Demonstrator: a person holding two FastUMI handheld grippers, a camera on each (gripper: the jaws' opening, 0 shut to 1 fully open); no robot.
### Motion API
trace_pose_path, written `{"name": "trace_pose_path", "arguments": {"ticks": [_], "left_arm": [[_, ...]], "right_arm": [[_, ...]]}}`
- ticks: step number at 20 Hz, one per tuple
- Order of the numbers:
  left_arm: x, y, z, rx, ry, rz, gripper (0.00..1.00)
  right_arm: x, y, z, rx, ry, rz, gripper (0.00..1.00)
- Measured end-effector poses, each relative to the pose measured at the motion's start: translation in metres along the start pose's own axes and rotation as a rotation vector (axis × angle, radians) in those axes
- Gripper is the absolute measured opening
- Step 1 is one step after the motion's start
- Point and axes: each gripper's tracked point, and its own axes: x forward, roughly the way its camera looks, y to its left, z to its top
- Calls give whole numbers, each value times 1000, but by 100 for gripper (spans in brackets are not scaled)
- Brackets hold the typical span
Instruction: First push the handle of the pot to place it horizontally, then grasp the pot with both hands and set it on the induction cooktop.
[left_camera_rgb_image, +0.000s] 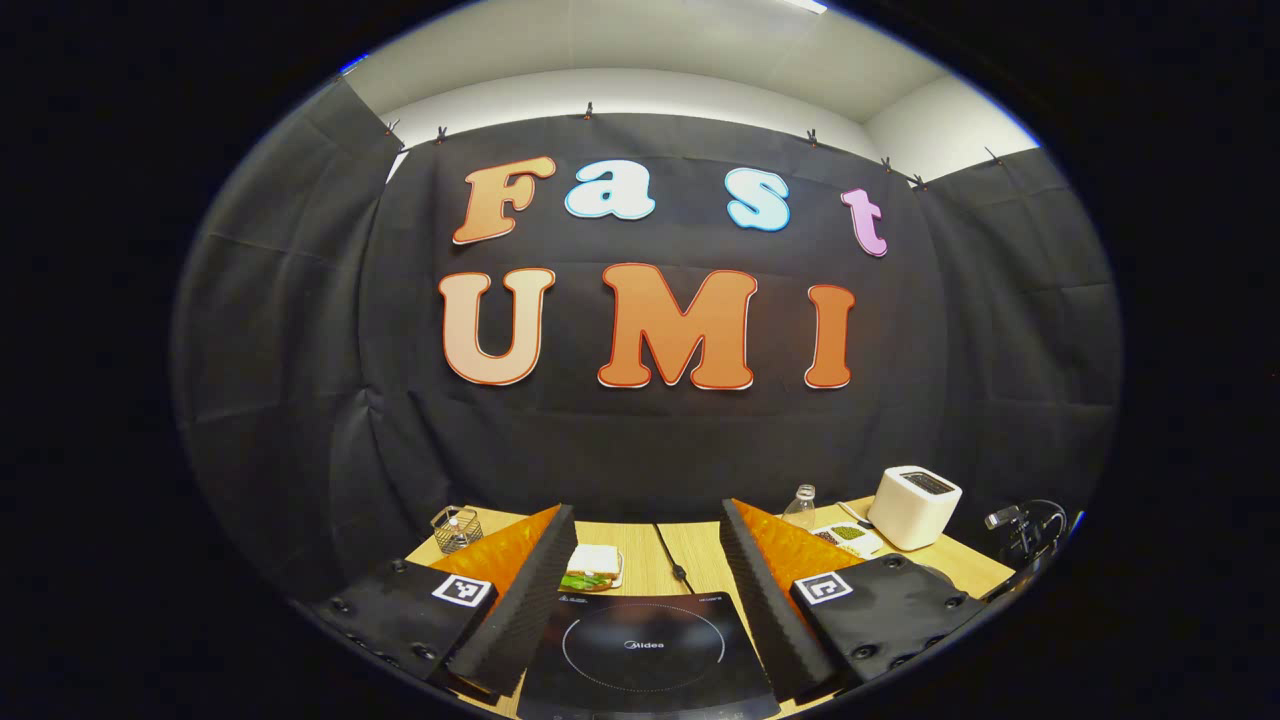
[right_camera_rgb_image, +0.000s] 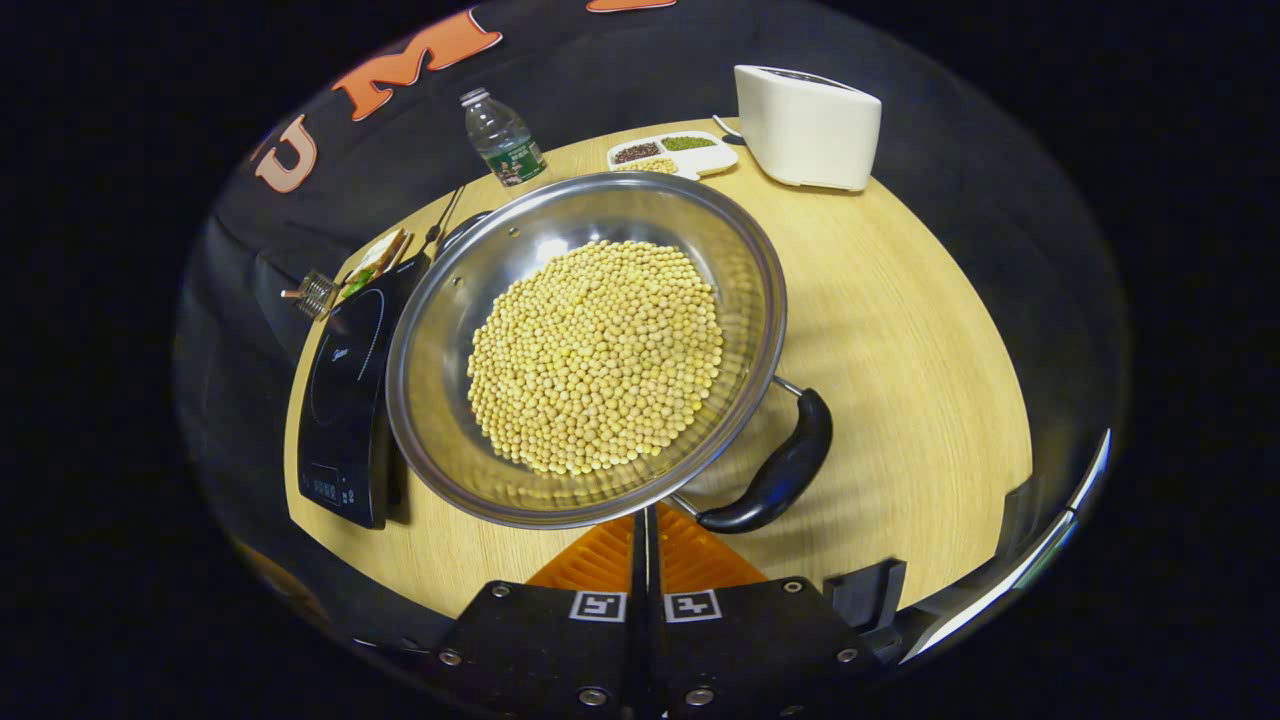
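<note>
The pot (right_camera_rgb_image: 585, 345), heaped with yellow beans (right_camera_rgb_image: 597, 355), is sitting near the middle of the worktop (right_camera_rgb_image: 900, 330), its rim just overlapping the right edge of the cooktop (right_camera_rgb_image: 345, 400), which is lying toward the worktop's left edge. Its handle (right_camera_rgb_image: 775, 470) is angling off toward the near right rather than lying level with the front edge, so the push looks not yet finished. The right gripper (right_camera_rgb_image: 645, 535) is hovering at the near rim with its fingers pressed together into a single blade, tip just beside the root of the handle; that closed shape suits nudging rather than grabbing. Whether the tip is actually touching the rim, I cannot tell. The left gripper (left_camera_rgb_image: 640, 600) is waiting above the cooktop (left_camera_rgb_image: 645, 650) with its jaws spread wide and nothing between them, seemingly ready for the two-handed lift. At the far edge a toaster (right_camera_rgb_image: 808, 125), a bottle (right_camera_rgb_image: 503, 138) and a divided tray (right_camera_rgb_image: 672, 153) are standing well apart from the pot, while a sandwich (right_camera_rgb_image: 378, 262) is lying beyond the cooktop's far end.
</note>
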Motion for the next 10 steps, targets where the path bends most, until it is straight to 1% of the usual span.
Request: {"name": "trace_pose_path", "arguments": {"ticks": [2, 6, 10], "left_arm": [[1, 1, -2, 3, 4, -2, 96], [4, 3, -4, 7, 9, -3, 96], [6, 1, -6, 10, 10, -10, 96]], "right_arm": [[1, -10, 5, 29, -4, -15, 0], [9, -31, 13, 89, -6, -75, 0], [12, -38, 24, 111, -17, -93, 0]]}}
